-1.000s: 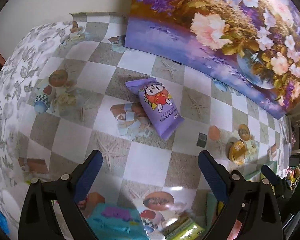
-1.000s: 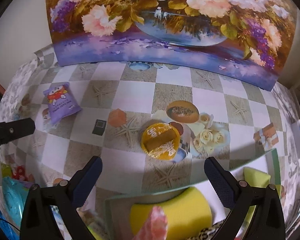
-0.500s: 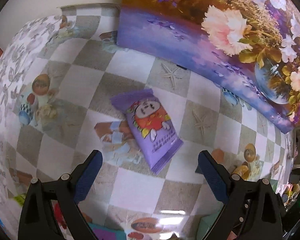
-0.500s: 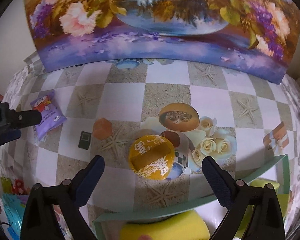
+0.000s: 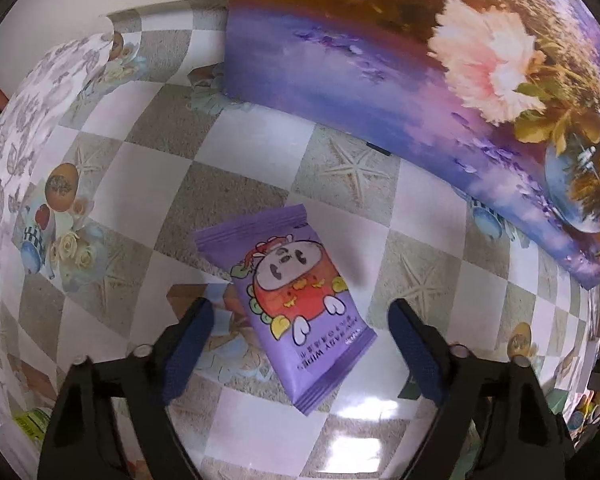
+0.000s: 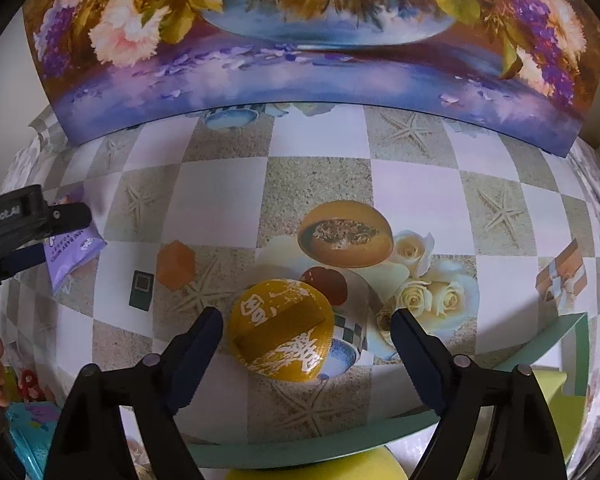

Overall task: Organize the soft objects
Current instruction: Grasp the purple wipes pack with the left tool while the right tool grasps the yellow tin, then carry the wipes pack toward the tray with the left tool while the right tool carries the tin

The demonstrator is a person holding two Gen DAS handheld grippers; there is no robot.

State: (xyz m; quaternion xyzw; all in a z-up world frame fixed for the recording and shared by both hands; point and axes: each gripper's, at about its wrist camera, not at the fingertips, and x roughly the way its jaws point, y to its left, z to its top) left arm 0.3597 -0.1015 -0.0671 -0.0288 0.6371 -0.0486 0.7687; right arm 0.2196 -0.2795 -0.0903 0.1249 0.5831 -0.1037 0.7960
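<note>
A purple wipes packet point(image 5: 296, 304) with a cartoon face lies flat on the checkered tablecloth. My left gripper point(image 5: 298, 316) is open, with the packet's lower half lying between its blue pads, not touching. In the right wrist view the packet point(image 6: 74, 256) shows at far left, under the left gripper point(image 6: 40, 236). A round golden packet point(image 6: 282, 336) with white characters lies on the cloth. My right gripper point(image 6: 306, 326) is open and straddles it from above. A yellow sponge point(image 6: 312, 468) sits in a green-rimmed tray point(image 6: 380, 436) at the bottom.
A large flower painting point(image 6: 300, 52) stands along the table's far edge. A small dark square tag point(image 6: 141, 290) lies left of the golden packet. A light blue packet point(image 6: 32, 428) and colourful items lie at the lower left. The cloth's left edge drops off point(image 5: 16, 128).
Both grippers have moved forward and lower. The purple packet now lies between the left pads, and the golden packet sits between the right pads. Both stay open.
</note>
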